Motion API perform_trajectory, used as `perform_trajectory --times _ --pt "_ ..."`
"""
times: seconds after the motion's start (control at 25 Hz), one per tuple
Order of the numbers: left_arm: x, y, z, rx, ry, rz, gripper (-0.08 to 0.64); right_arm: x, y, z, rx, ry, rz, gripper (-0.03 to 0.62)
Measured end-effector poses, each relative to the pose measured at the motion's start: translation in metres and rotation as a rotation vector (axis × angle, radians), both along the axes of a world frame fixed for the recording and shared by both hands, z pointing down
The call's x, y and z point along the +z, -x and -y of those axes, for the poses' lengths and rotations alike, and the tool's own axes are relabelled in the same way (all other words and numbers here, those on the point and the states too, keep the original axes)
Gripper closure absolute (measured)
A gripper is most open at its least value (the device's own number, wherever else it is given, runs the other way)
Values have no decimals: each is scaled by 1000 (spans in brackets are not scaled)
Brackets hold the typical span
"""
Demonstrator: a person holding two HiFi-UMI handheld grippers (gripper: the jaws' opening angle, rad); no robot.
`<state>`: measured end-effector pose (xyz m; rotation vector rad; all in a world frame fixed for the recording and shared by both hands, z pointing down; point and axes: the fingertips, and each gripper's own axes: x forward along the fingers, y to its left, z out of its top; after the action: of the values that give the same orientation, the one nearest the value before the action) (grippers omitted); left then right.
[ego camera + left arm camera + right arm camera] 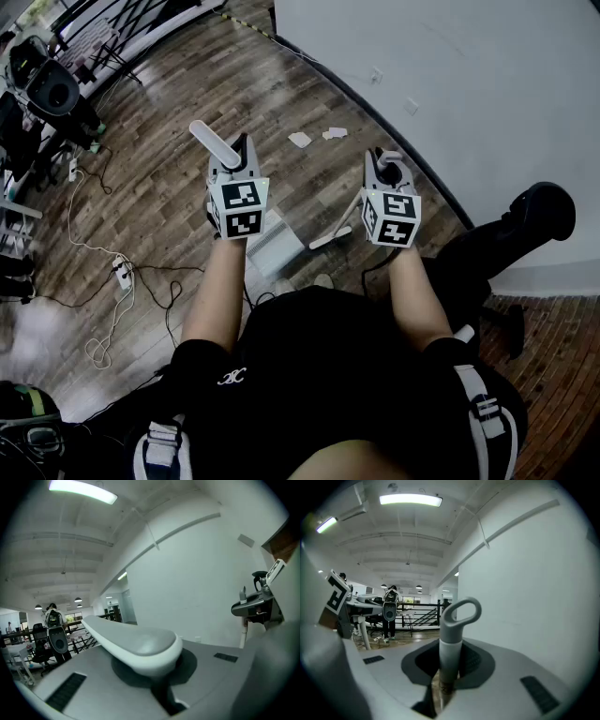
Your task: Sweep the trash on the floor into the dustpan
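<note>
Two grippers sit mid-frame in the head view. My left gripper (240, 159) grips the dustpan handle (214, 143); the pale dustpan (275, 246) sits on the wooden floor (187, 94) just below, between my forearms. My right gripper (389, 167) holds the broom handle (335, 232). Paper scraps (300, 140) lie on the floor at upper centre, near the white wall (450, 75).

In the left gripper view, my jaws are clamped on the flat white handle at lower centre.

In the right gripper view, my jaws pinch the grey, loop-topped broom handle at centre.
</note>
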<state>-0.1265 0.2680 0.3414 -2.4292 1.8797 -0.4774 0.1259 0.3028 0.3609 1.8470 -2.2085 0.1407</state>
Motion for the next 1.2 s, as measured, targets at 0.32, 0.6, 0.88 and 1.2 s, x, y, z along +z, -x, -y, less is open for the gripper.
perform_trajectory --times 0.32,0.6,0.88,1.2 --pt "10 31 -2 -8 41 -87 563 -6 30 -8 -10 -21 -14 525" --pt "20 61 -1 -13 42 -142 563 -11 44 2 1 -41 -56 525" --pt "36 84 14 -43 77 -152 563 -10 58 28 -19 -31 -77 525" --pt "63 86 63 -72 142 -71 563 16 50 95 -34 -2 -56 525"
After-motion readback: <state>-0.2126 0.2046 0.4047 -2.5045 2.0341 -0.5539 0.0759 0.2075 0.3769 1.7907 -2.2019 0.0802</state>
